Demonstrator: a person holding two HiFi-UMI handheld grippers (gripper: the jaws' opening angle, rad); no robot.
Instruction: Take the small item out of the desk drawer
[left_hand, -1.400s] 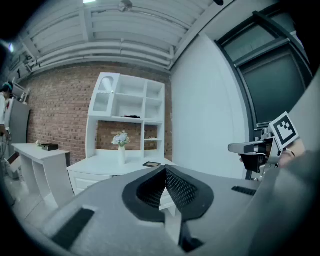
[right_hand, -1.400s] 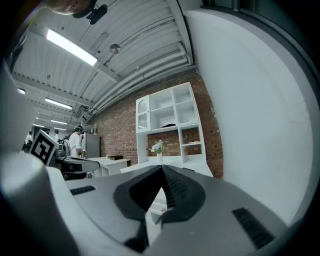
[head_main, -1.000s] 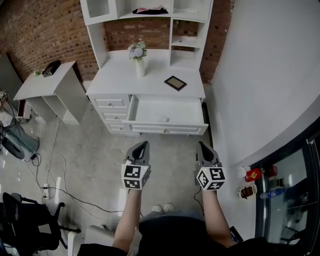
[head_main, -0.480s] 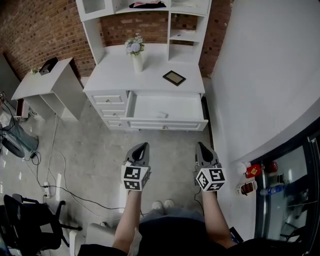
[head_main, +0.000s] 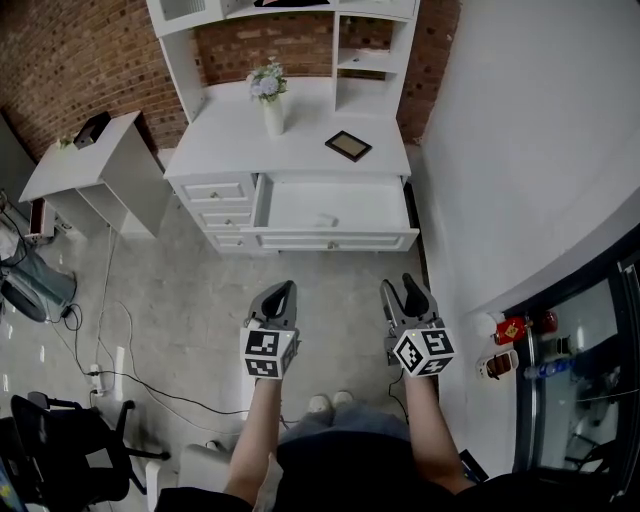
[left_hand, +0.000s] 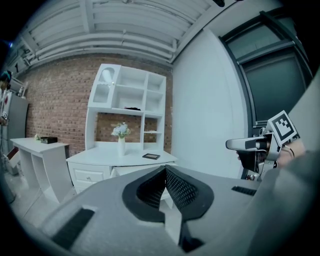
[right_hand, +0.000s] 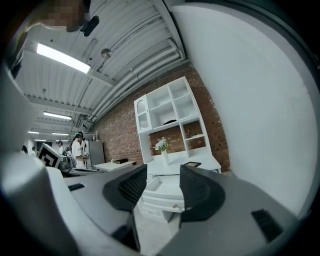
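Note:
The white desk's wide drawer (head_main: 335, 238) stands pulled out, and a small pale item (head_main: 325, 219) lies on its floor near the middle. My left gripper (head_main: 283, 291) hangs over the floor well in front of the desk, shut with nothing in it. My right gripper (head_main: 401, 290) is beside it at the same distance; its jaws are opening and nothing is between them. In the right gripper view the open drawer (right_hand: 165, 192) shows through the gap between the jaws. In the left gripper view the desk (left_hand: 120, 157) is ahead and the right gripper (left_hand: 250, 146) is at the right.
On the desk top stand a white vase of flowers (head_main: 271, 98) and a dark picture frame (head_main: 349, 146). A hutch with shelves (head_main: 290, 30) rises behind. A low white side table (head_main: 90, 170) stands to the left, a white wall (head_main: 530, 130) to the right, cables (head_main: 110, 370) on the floor.
The right gripper's jaws have spread apart; they were together before. The desk has shifted slightly up in the head view. Both grippers hold about the same place.

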